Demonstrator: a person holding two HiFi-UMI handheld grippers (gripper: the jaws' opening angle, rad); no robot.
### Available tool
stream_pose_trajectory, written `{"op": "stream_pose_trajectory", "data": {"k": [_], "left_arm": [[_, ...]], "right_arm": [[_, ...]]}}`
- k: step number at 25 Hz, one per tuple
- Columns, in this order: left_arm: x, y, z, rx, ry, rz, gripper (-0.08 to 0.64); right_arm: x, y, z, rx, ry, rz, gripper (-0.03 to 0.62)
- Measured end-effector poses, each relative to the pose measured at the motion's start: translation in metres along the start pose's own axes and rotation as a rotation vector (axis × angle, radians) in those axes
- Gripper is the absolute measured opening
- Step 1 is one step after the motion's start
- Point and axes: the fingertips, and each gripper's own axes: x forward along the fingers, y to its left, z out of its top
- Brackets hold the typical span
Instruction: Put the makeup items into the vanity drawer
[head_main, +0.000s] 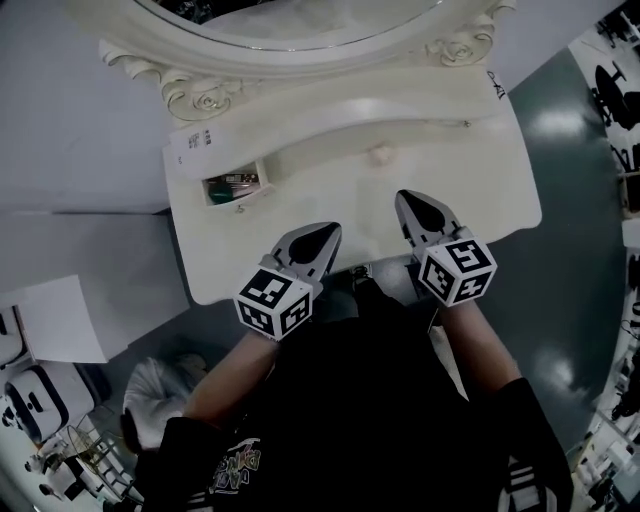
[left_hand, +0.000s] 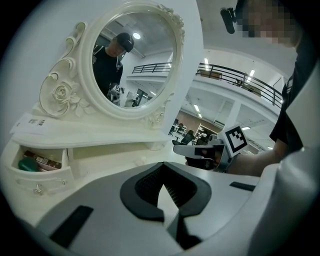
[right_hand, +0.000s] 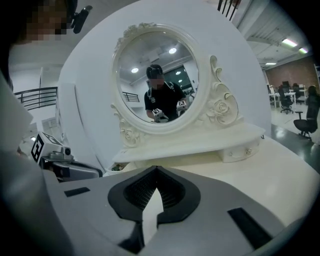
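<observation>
The makeup items (head_main: 232, 182) are small and hard to tell apart. From the head view they are only a green patch and a dark strip inside the open drawer (head_main: 245, 202), at the left end of the vanity table (head_main: 480, 190). The mirror (head_main: 290, 20) is cut off by the top edge there.

The left gripper view looks into the drawer (left_hand: 42, 179) from the front. It shows a round green item (left_hand: 28, 164) at the left and a flat boxed item (left_hand: 46, 161) just beside it. The box lies lengthwise along the drawer, whose long side runs parallel to the table's front edge and which stands pulled out toward the person.

In the right gripper view the gripper's own body hides almost all of that drawer. This view alone shows a second small drawer (right_hand: 240, 151), closed, under the right end of the shelf, and the person reflected in the mirror (right_hand: 160, 82).

The left gripper (head_main: 325, 235) and the right gripper (head_main: 412, 205) hang over the table's near edge, well apart, both aimed at the mirror. Each has its jaws pressed together with nothing between them.
</observation>
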Motion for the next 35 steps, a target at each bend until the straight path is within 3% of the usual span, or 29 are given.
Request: {"op": "stream_pose_trajectory", "data": {"k": [8, 11, 15, 20, 24, 29, 35], "left_arm": [[0.029, 0.014, -0.004, -0.041, 0.004, 0.058, 0.002], [0.036, 0.018, -0.005, -0.056, 0.001, 0.081, 0.002], [0.041, 0.022, -0.005, -0.076, -0.004, 0.109, 0.002], [0.040, 0.024, -0.011, -0.104, -0.011, 0.151, 0.002], [0.037, 0.025, -0.017, -0.121, -0.017, 0.180, 0.002], [0.030, 0.027, -0.018, -0.130, -0.030, 0.211, 0.002], [0.022, 0.032, -0.019, -0.138, -0.047, 0.238, 0.002]], "right_arm": [[0.045, -0.042, -0.012, -0.114, 0.112, 0.054, 0.034], [0.063, -0.052, -0.021, -0.193, 0.170, 0.085, 0.122], [0.086, -0.066, -0.034, -0.392, 0.259, 0.108, 0.145], [0.109, -0.075, -0.050, -0.699, 0.374, 0.208, 0.169], [0.121, -0.083, -0.055, -0.843, 0.429, 0.285, 0.182], [0.133, -0.080, -0.064, -0.937, 0.482, 0.368, 0.186], [0.142, -0.077, -0.065, -0.940, 0.512, 0.381, 0.163]]}}
